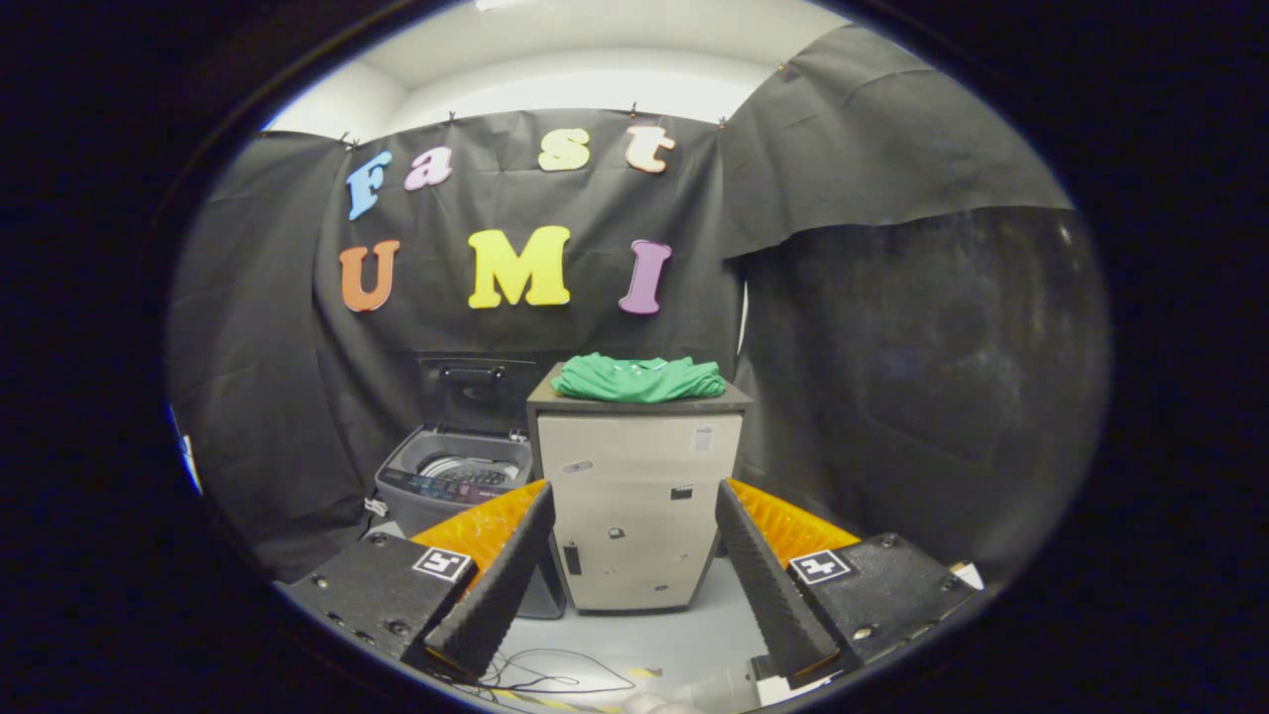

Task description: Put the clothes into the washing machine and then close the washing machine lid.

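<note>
Two fingers of our gripper point(634, 565) stand wide apart and hold nothing, framing the cabinet point(639, 516) that stands just ahead of us. We judge the wide spread suits a soft bundle that needs a broad bite. On the cabinet's dark top, far beyond the fingertips, lies the folded green shirt point(639, 379), raised where we can reach it from the front without stooping. To the left of the cabinet, touching or just beside it, sits the washing machine point(451, 481) with its lid point(474, 389) tipped up against the far wall, so the drum is open and ready to take the shirt. Some loose cables point(540, 682) trail on the near floor between the fingers. We judge the task has barely begun: first we must move in and pinch the shirt.
</note>
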`<action>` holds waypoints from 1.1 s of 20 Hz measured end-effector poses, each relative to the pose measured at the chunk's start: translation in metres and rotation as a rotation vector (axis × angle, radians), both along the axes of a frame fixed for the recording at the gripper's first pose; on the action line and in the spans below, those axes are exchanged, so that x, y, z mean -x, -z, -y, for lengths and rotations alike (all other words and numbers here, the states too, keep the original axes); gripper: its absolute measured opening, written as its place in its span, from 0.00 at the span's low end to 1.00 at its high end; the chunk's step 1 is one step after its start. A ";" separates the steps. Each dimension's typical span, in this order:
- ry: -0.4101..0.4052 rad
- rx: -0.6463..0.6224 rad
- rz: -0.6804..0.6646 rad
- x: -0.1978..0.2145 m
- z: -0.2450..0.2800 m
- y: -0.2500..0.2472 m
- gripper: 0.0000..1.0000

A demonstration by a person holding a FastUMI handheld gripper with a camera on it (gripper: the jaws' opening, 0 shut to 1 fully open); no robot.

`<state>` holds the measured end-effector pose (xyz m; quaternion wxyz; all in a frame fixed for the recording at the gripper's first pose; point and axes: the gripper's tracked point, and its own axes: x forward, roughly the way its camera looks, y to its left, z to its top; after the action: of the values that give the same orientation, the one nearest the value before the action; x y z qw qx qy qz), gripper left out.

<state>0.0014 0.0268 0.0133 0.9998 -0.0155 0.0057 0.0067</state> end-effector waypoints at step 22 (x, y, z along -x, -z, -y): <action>0.000 -0.036 -0.090 -0.280 0.011 -0.184 1.00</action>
<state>0.2818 0.0160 0.1972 0.9987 0.0030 0.0503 0.0076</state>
